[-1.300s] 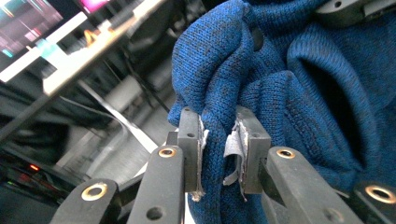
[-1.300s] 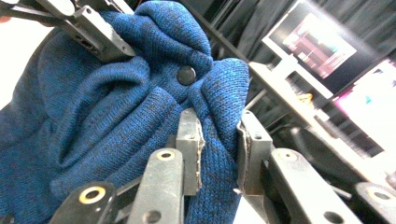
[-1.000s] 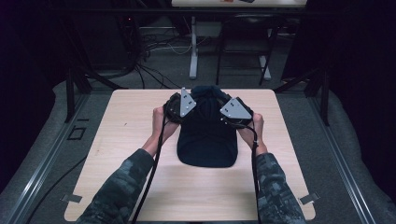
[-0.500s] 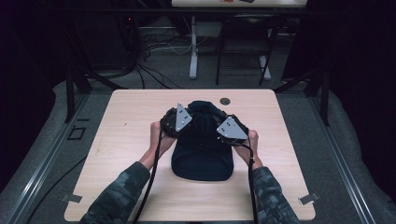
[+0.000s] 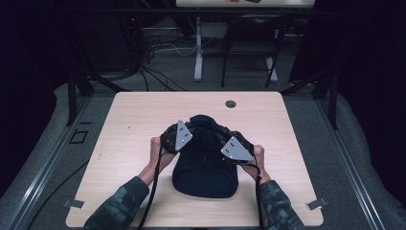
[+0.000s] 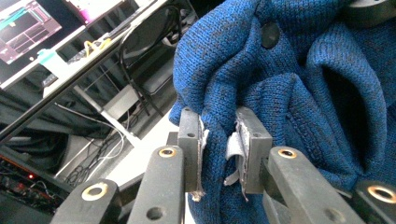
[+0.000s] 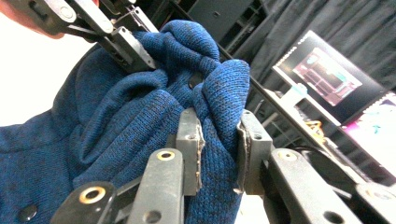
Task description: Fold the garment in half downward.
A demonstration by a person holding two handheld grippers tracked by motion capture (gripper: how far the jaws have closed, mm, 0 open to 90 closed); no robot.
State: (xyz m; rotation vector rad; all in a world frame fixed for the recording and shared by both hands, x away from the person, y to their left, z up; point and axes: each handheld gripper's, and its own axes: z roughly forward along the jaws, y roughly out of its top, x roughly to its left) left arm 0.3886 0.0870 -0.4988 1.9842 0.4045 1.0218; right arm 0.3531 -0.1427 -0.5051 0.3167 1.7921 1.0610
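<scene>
A dark blue knitted garment [image 5: 205, 158] lay on the wooden desk [image 5: 124, 120], its near end spread flat toward the person and its far end bunched and lifted off the desk surface. The left gripper [image 5: 178, 135] was at the garment's raised far-left corner, and in the left gripper view its 2 jaws were clamped on a thick fold of the blue knit [image 6: 219, 135]. The right gripper [image 5: 233, 146] was at the garment's far-right corner; in the right gripper view it pinched another fold of the same knit [image 7: 218, 140] between its jaws. A dark button [image 6: 270, 35] sat on the garment above the left gripper's fold. The left hand [image 5: 158, 148] and the right hand [image 5: 256, 160] flanked the garment, with camouflage sleeves [image 5: 119, 206] behind them. A small round hole [image 5: 231, 103] lay in the desk beyond the garment's far end.
</scene>
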